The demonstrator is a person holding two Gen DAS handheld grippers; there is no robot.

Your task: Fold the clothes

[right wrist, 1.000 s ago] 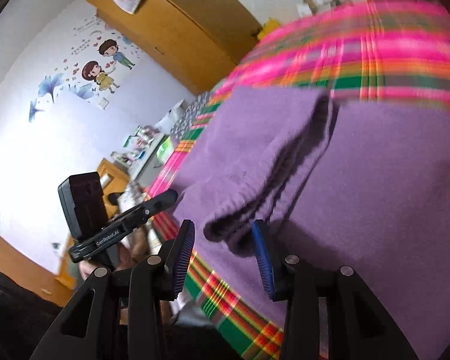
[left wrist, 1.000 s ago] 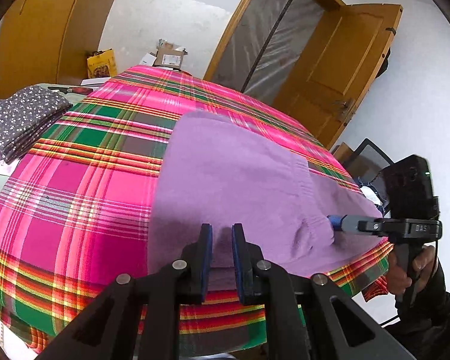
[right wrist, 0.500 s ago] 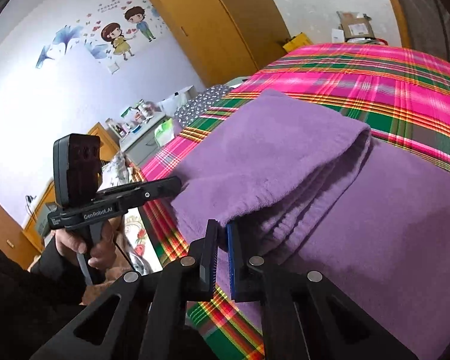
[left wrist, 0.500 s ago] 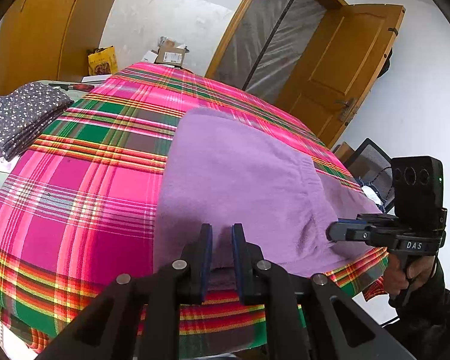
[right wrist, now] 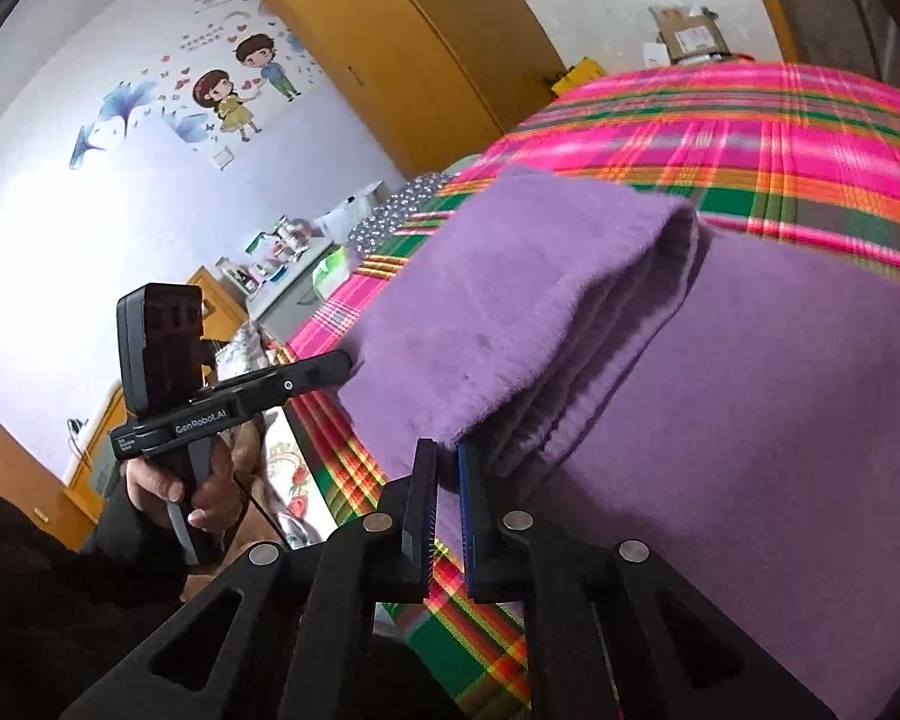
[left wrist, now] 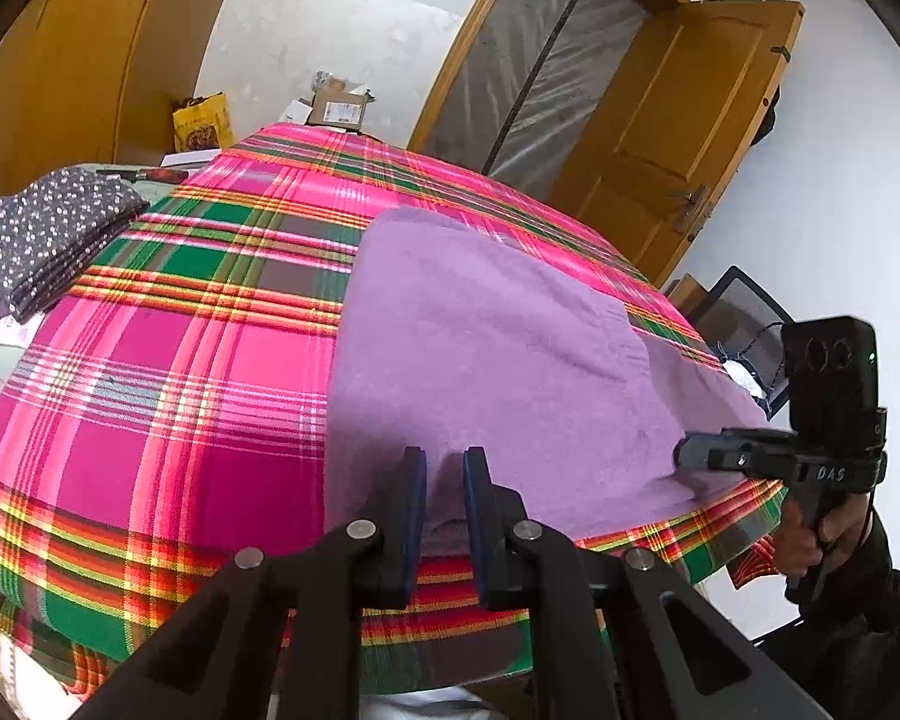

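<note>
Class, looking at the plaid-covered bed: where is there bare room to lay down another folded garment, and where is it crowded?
Free: the plaid cover between the purple garment and the bed's left edge, and the strip beyond the garment toward the cardboard box. Crowded: the right half, under the garment, and the near edge, where both hand-held grippers work.

Bare plaid cloth (left wrist: 168, 396) leftward; folded dotted fabric (left wrist: 48, 234) beyond.

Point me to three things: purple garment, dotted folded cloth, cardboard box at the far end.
purple garment (left wrist: 480, 348), left wrist view, on its flat upper layer.
dotted folded cloth (left wrist: 48, 234), left wrist view, on the top face of the stack.
cardboard box (left wrist: 339, 108), left wrist view, on its labelled front side.
</note>
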